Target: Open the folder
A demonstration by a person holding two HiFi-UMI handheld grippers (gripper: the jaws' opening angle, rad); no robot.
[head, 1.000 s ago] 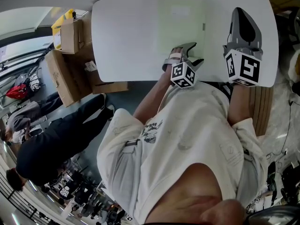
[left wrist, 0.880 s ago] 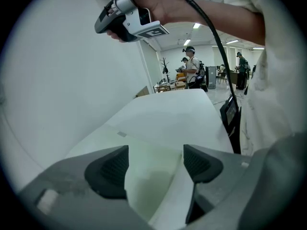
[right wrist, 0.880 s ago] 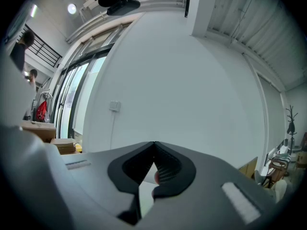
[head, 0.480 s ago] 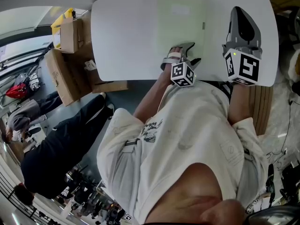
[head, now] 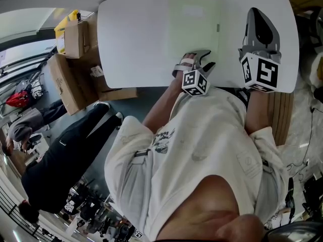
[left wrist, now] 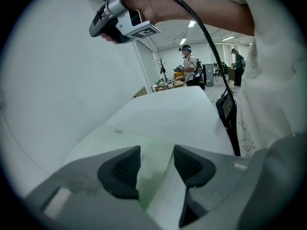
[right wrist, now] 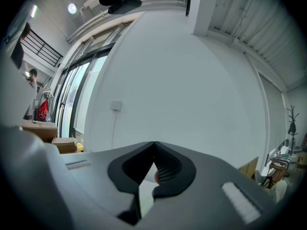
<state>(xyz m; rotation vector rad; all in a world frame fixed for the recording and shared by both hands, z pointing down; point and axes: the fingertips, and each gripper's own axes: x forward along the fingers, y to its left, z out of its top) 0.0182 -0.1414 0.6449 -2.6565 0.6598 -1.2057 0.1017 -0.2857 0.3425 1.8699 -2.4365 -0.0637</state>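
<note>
**Head view:** We are bringing the left gripper point(head: 206, 58) in at the near right corner of the folder point(head: 194, 26). The folder is lying flat and shut on the white worktop point(head: 136, 39), just as it was a second ago. The right gripper point(head: 259, 11) is staying parked to the folder's right, near but apart from it. That corner is sitting close to the worktop's near edge, so we are judging there is little room to pull back. Bare worktop is lying to the folder's left and beyond it, which should be room enough for the cover to swing over.

**Left gripper view:** The jaws have just been narrowing, with the pale green cover's edge point(left wrist: 144, 176) standing between them. A gap is still showing on both sides of it, so they are released rather than grasping. We are reading this as the pinch under way and the lift not yet begun.

**Right gripper view:** The jaws are clenched tip to tip on nothing and pointing level at a blank wall.
</note>
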